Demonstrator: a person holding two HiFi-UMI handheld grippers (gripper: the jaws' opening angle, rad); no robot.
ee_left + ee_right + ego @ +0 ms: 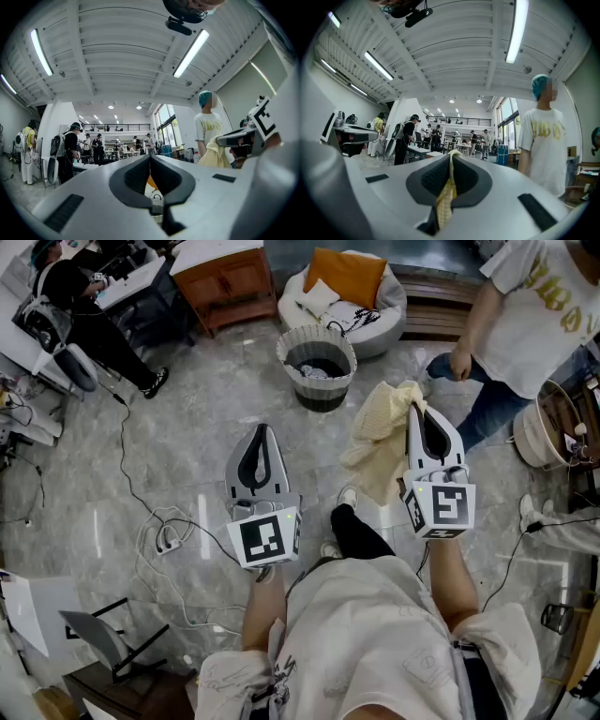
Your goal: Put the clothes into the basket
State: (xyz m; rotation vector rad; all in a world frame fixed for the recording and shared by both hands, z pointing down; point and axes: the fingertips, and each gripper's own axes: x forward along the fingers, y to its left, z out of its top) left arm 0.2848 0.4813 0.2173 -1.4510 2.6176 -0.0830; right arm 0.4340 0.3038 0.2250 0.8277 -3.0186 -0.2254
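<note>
A pale yellow cloth [380,442] hangs from my right gripper [415,410], whose jaws are shut on it; the right gripper view shows a strip of that cloth [446,197] pinched between the pads. My left gripper [262,431] is held level beside it, shut with nothing in it [150,157]. The round striped basket [317,368] stands on the floor ahead of both grippers, with dark and light clothes inside. The yellow cloth [218,152] also shows at the right of the left gripper view.
A person in a white shirt [539,306] stands at the right, close to the basket. A beanbag with an orange cushion [347,287] lies behind the basket. Cables and a power strip [167,538] lie on the floor at the left. A wooden cabinet [225,282] stands at the back.
</note>
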